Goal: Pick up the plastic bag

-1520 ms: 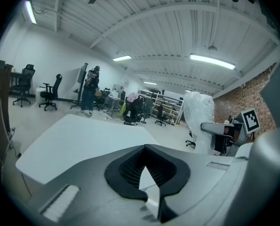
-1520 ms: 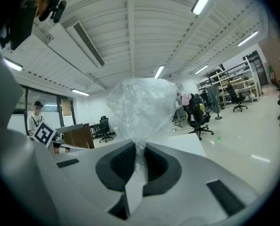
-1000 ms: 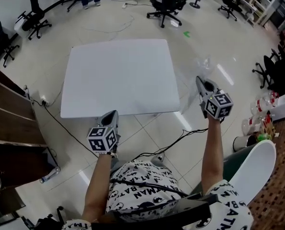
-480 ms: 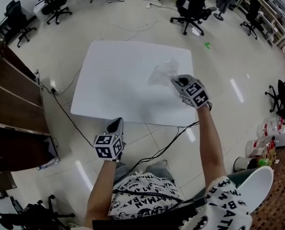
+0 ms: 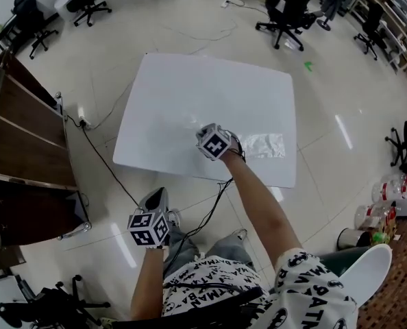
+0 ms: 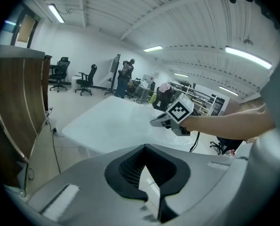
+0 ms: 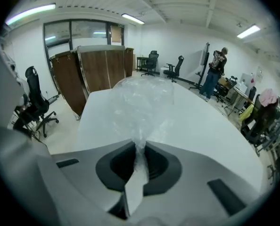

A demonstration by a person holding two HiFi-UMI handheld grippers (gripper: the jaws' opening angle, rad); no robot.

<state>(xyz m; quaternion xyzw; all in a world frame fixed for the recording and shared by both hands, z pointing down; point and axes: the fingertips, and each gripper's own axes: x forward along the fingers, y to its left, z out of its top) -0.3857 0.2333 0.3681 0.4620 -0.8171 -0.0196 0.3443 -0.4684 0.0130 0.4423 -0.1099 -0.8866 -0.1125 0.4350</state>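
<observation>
Bag (image 7: 140, 102) pinched by right gripper (image 7: 139, 149) over table (image 5: 190, 94). Left gripper (image 6: 150, 180) closed, empty. Cabinet (image 5: 25, 149), chairs (image 5: 286, 5) seen around. "BATMAN" printed on shirt (image 5: 210, 297).

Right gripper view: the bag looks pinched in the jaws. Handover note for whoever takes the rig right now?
Right gripper: shut on the plastic bag, pinching its gathered end. The bag billows ahead of the jaws, above the white table.
Left gripper: shut, nothing between its jaws, held off the table's near edge, over the floor.
Done: bag gripped.
Left: lift it clear. The views don't show whether it already hangs free of the table.
Note: a crinkled clear patch lies on the table behind the right gripper. It could be more plastic or glare; I cannot tell which.
</observation>
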